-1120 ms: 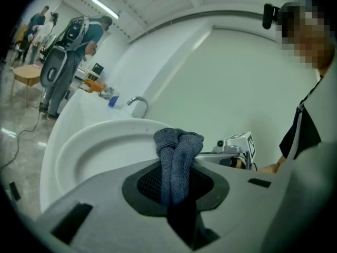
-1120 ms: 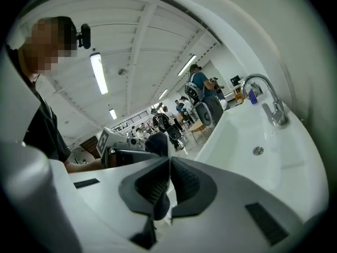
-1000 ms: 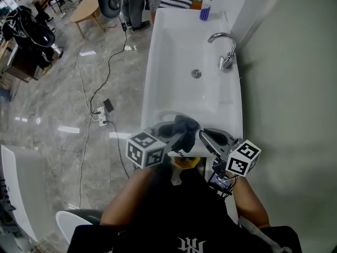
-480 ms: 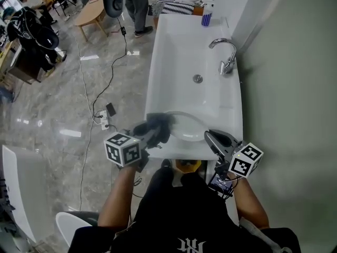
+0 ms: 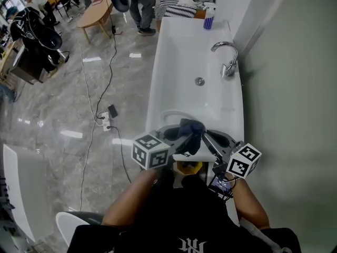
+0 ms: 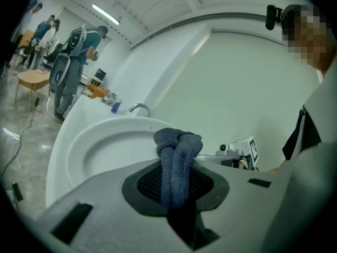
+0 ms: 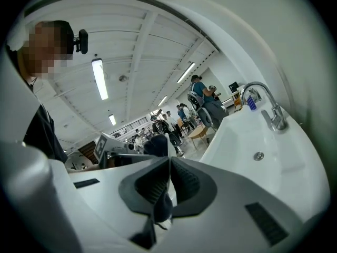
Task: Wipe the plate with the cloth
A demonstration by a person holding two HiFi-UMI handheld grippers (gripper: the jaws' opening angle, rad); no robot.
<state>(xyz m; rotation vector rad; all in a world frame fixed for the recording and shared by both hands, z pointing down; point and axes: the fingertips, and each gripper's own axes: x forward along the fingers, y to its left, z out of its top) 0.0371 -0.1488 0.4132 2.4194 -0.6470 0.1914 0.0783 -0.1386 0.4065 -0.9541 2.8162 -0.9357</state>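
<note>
A white plate [image 5: 167,115] is held over the near end of the sink, and my right gripper [image 5: 207,136] is shut on its right rim. In the right gripper view the plate [image 7: 170,137] shows edge-on as a thin white sliver between the closed pads of the right gripper [image 7: 168,179]. My left gripper [image 5: 181,137] is shut on a bunched dark blue cloth [image 5: 189,130], which lies against the plate's face. The left gripper view has the cloth [image 6: 178,146] sticking out of the left gripper [image 6: 176,181] in front of the plate [image 6: 100,147].
A long white sink [image 5: 184,62] runs away from me, with a chrome faucet [image 5: 225,57] at its right and a blue bottle [image 5: 209,20] at the far end. The green wall stands on the right. Cables and a power strip [image 5: 108,112] lie on the floor at left; people stand further back.
The left gripper swung out to the left off the plate with the cloth, then came back onto the plate's face. The right gripper and the plate stayed in place.
</note>
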